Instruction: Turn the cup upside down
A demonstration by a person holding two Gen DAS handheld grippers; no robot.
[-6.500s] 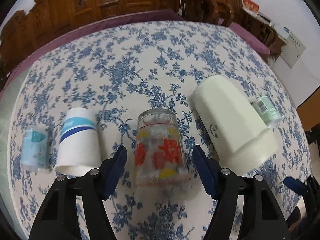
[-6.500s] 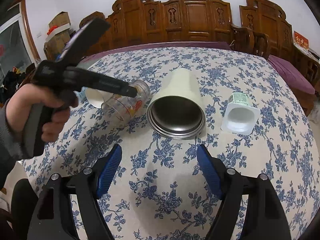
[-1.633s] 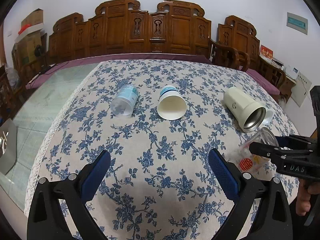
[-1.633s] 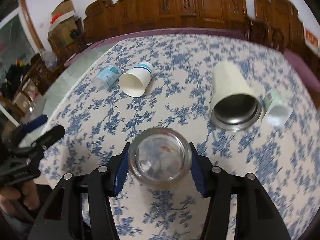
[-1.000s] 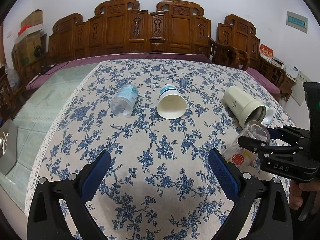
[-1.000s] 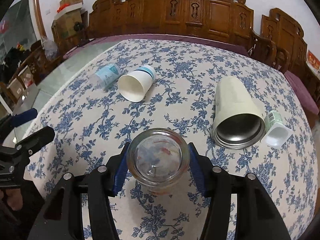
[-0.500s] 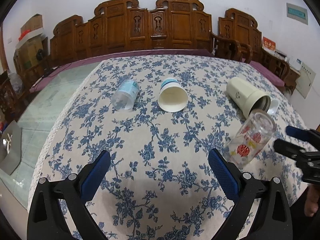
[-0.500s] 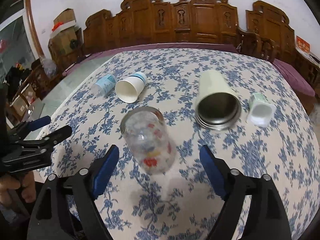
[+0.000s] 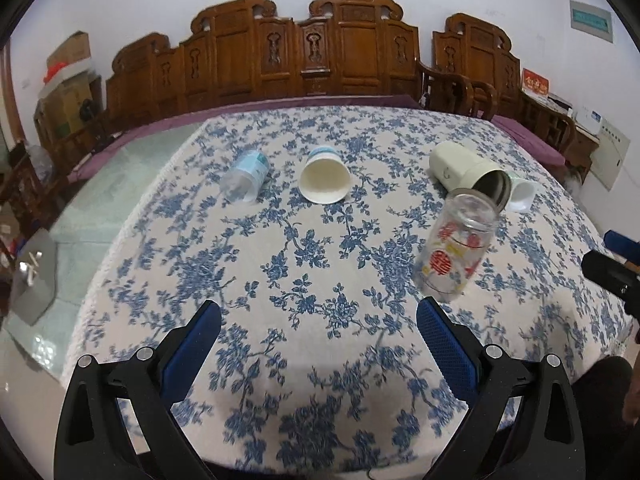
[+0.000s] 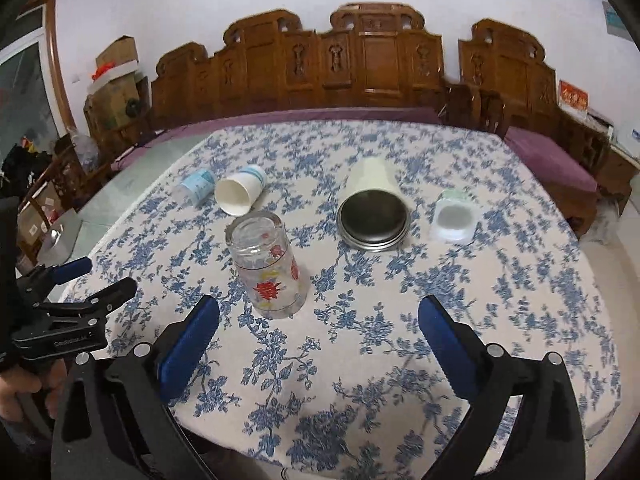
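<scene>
Only from the right wrist, yogurt pot's [image 10: 453,216] open mouth.

Even indoor light, slight blur, strong fisheye edge bending.

left claw [image 9: 318,344] – black, blue pads | right claw [image 10: 318,338] – same

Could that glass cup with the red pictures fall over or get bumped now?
Maybe. The glass cup stands mouth-down on soft tablecloth, with nothing holding it; both grippers are open. A careless swing of the right gripper close by could tip it. The other cups, like the paper cup and steel tumbler, lie on their sides and might roll if the table is jolted.
</scene>
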